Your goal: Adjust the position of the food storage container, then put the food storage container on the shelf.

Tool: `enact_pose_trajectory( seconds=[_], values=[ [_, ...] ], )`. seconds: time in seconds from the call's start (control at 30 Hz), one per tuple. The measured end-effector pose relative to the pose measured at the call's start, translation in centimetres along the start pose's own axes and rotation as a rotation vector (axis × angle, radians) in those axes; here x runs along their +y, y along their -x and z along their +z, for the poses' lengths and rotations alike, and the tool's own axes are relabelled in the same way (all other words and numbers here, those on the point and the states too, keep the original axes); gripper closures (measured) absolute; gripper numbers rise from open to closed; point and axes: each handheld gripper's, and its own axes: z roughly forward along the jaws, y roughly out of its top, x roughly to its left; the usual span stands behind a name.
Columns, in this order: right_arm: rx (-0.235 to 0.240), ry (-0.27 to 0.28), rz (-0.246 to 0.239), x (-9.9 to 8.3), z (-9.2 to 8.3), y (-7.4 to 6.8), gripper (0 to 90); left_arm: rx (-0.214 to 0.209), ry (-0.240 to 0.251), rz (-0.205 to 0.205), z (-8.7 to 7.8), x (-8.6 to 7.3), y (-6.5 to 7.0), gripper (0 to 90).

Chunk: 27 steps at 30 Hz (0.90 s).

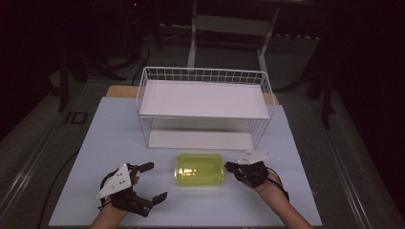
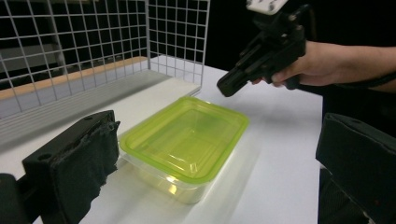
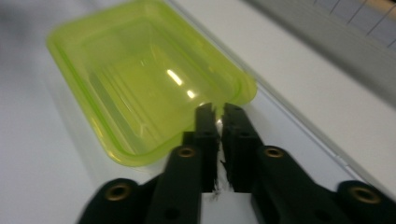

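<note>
the right gripper [image 1: 229,166] has its two black jaws almost pressed together, with only a thin slit between them and nothing pinched. its tips sit just beside the right edge of the green-lidded food box [image 1: 199,170], and in the right gripper view [image 3: 215,110] they are right at the box's [image 3: 140,84] rim; i cannot tell if they touch it. in the left gripper view this gripper [image 2: 227,87] hangs a little above the table, held by a hand [image 2: 317,63].

the left gripper [image 1: 155,181] has its jaws spread wide with nothing between them. it sits to the left of the box, a little apart from it.

the box [image 2: 184,140] lies flat on the white table [image 1: 110,143], lid on, between the two grippers. just behind it stands a white wire basket shelf [image 1: 205,76].
</note>
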Motion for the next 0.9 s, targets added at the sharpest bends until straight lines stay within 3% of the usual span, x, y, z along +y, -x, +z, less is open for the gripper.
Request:
enact_pose_trajectory(
  seconds=[0.13, 0.17, 0.2, 0.23, 0.37, 0.43, 0.5, 0.53, 0.6, 0.67, 0.7, 0.77, 0.83, 0.9],
  values=[
    [0.004, 0.035, 0.01, 0.2, -1.2, -0.5, 63.6, -0.005, -0.01, -0.02, 0.1, -0.1, -0.1, 0.0],
    [0.007, 0.041, 0.012, 0.3, -1.5, -0.8, 53.6, -0.008, -0.014, -0.025, 0.2, -0.2, -0.2, 0.0],
    [0.0, 0.048, 0.02, 0.3, -1.6, -0.9, 49.6, -0.01, -0.02, -0.035, 0.3, -0.2, -0.2, 0.0],
    [0.001, 0.06, 0.035, 0.3, -1.9, -1.1, 48.9, -0.01, -0.019, -0.044, 0.4, -0.3, -0.2, 0.0],
    [0.018, 0.135, 0.093, 0.4, -2.8, -1.3, 25.7, -0.009, -0.023, -0.059, 0.6, -0.1, -0.2, 0.0],
    [0.026, 0.133, 0.071, 0.5, -3.0, -1.5, 13.6, -0.005, -0.03, -0.055, 0.6, 0.1, -0.2, 0.0],
    [-0.007, 0.159, 0.062, 0.6, -3.2, -1.7, 13.1, -0.013, -0.052, -0.065, 0.5, 0.5, -0.3, 0.0],
    [0.011, 0.172, 0.06, 0.7, -3.3, -1.7, 13.9, -0.006, -0.074, -0.066, 0.5, 0.8, -0.4, 0.0],
    [0.008, 0.19, 0.033, 0.9, -3.6, -1.9, 15.6, -0.003, -0.072, -0.086, 0.4, 1.3, -0.6, 0.0],
    [0.022, 0.234, -0.001, 1.1, -3.8, -2.1, 16.3, 0.011, -0.087, -0.074, 0.4, 1.9, -0.7, 0.0],
    [0.008, 0.205, -0.017, 1.4, -3.9, -2.2, 16.3, 0.013, -0.092, -0.072, 0.5, 2.2, -0.7, 0.0],
    [-0.005, 0.22, -0.048, 1.7, -3.9, -2.3, 17.9, 0.014, -0.098, -0.074, 0.6, 2.9, -0.8, 0.0],
    [-0.021, 0.223, -0.047, 1.9, -4.0, -2.3, 18.9, 0.019, -0.099, -0.078, 0.8, 3.1, -0.8, 0.0],
    [-0.026, 0.211, -0.026, 2.5, -4.2, -2.3, 19.7, 0.013, -0.107, -0.112, 1.1, 3.8, -1.0, 0.0]
  ],
)
